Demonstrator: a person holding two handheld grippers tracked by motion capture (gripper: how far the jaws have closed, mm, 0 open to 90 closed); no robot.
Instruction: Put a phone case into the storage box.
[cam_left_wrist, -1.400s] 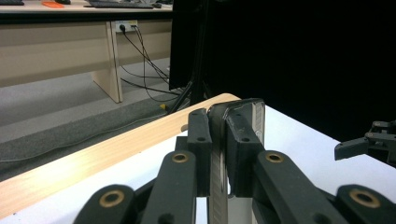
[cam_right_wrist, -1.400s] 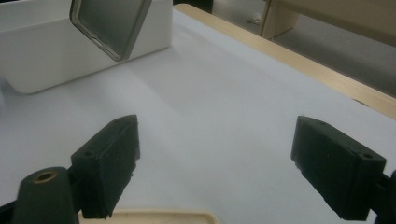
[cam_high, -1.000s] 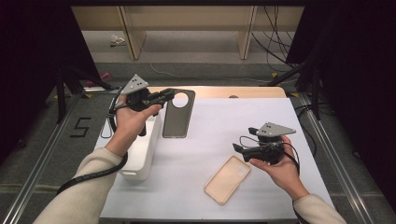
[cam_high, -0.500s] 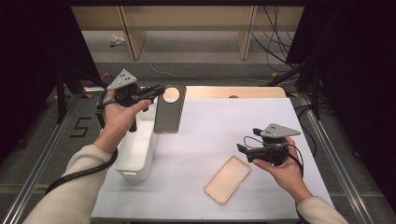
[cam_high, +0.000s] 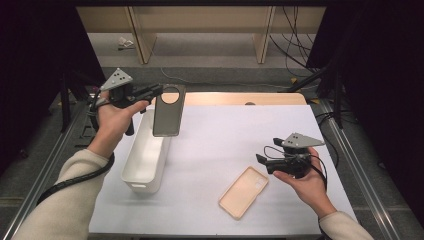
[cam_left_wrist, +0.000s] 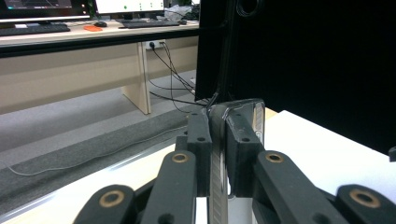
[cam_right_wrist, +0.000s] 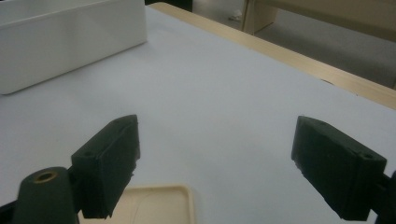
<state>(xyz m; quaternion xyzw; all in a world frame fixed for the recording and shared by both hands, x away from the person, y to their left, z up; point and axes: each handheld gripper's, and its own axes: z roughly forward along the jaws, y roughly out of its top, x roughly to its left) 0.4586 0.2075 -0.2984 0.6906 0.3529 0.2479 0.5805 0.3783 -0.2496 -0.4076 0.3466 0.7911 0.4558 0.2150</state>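
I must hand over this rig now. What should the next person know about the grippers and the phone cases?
Left gripper: shut on the dark phone case, held upright in the air above the far end of the white bin.
Right gripper: open, holding nothing, just beside the beige phone case, which lies flat on the table.
Done: dark case picked up.
Left, most likely: put the dark case into the bin, then pick up the beige one.

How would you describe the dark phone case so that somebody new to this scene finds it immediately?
Start at the white bin on the left of the white table. Above its far end, the left gripper holds the dark phone case upright by its top edge. Unlike the beige phone case lying flat, it is grey with a round camera hole.
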